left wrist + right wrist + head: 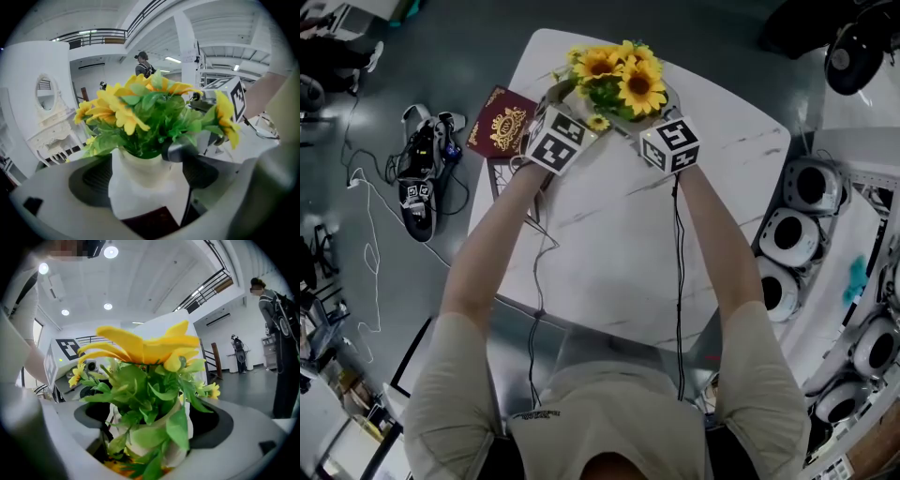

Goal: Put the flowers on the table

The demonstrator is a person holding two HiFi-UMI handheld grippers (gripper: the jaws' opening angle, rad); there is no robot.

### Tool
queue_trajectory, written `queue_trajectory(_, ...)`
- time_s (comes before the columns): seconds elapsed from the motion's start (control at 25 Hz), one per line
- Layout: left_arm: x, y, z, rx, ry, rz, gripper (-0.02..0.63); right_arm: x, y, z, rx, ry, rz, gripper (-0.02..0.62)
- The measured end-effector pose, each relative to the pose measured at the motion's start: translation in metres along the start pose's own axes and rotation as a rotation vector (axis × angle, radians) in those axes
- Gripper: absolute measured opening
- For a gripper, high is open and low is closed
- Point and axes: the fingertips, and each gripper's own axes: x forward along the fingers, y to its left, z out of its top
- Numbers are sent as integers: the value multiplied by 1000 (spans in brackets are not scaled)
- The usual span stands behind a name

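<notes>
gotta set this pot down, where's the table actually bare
Bare: the middle of the white table, between the forearms, and its right side. Crowded: the far end, where the left gripper and right gripper clamp the flower pot, with a red booklet at the far-left edge.

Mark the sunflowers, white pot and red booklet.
sunflowers [641, 86], head view, centre of a bloom.
white pot [140, 182], left gripper view, front wall.
red booklet [499, 126], head view, gold-crested cover.

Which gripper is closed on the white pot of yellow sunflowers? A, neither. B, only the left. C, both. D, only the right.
C: the left gripper and the right gripper each clamp the white pot of yellow sunflowers, as each gripper's own view shows.
</notes>
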Motion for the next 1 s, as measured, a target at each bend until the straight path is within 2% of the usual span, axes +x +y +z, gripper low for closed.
queue_trajectory(0.16,-3,-2,3,1,-33,7,462,-5,2,3,-18,-2,-19,517)
queue_trajectory(0.56,-20,-17,11,-65,-107,-7,462,-26,11,12,-55,1,-68,517)
queue_trajectory(1.0,-61,-27,28,-130,-185,56,462,-65,30,41,-78,-45,-142,517)
